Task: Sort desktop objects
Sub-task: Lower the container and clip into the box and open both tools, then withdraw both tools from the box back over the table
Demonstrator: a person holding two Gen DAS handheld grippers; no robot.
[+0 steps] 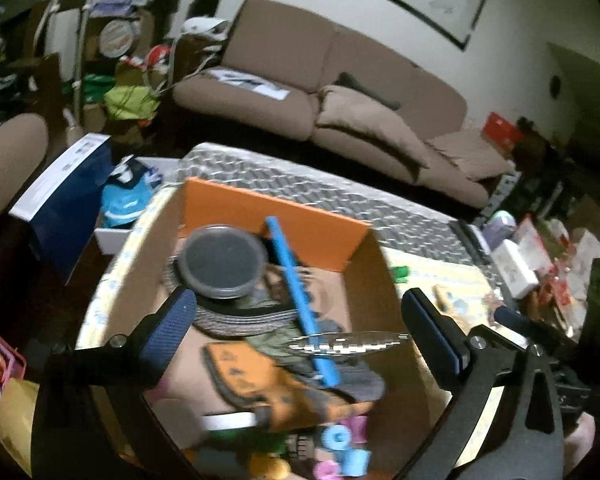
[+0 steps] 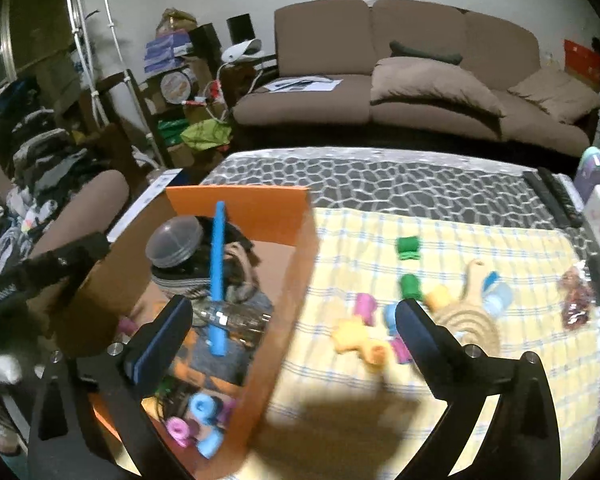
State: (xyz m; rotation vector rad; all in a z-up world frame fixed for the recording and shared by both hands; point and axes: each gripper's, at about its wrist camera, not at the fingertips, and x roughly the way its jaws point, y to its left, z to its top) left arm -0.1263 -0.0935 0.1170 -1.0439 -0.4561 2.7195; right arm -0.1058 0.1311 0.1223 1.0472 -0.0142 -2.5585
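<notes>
An orange cardboard box (image 1: 284, 216) (image 2: 288, 288) stands on the table's left. Inside lie a blue tube (image 1: 300, 300) (image 2: 217, 280), a round lidded plastic container (image 1: 222, 260) (image 2: 174, 242), a clear patterned piece (image 1: 348, 342), dark woven coasters, an orange cloth (image 1: 284, 384) and pink and blue foam rollers (image 2: 200, 424). My left gripper (image 1: 296, 336) hovers open and empty over the box. My right gripper (image 2: 294, 328) is open and empty above the box's right wall. On the yellow checked cloth (image 2: 440, 368) lie green rollers (image 2: 408, 248), pink, blue and yellow rollers (image 2: 364, 332) and a coiled rope trivet (image 2: 470, 320).
A brown sofa (image 2: 400, 76) stands behind the table. A patterned grey table cover (image 2: 400, 184) lies past the cloth. Remotes (image 2: 556, 196) and boxes sit at the right edge. A blue-white box (image 1: 64, 196) and clutter stand to the left.
</notes>
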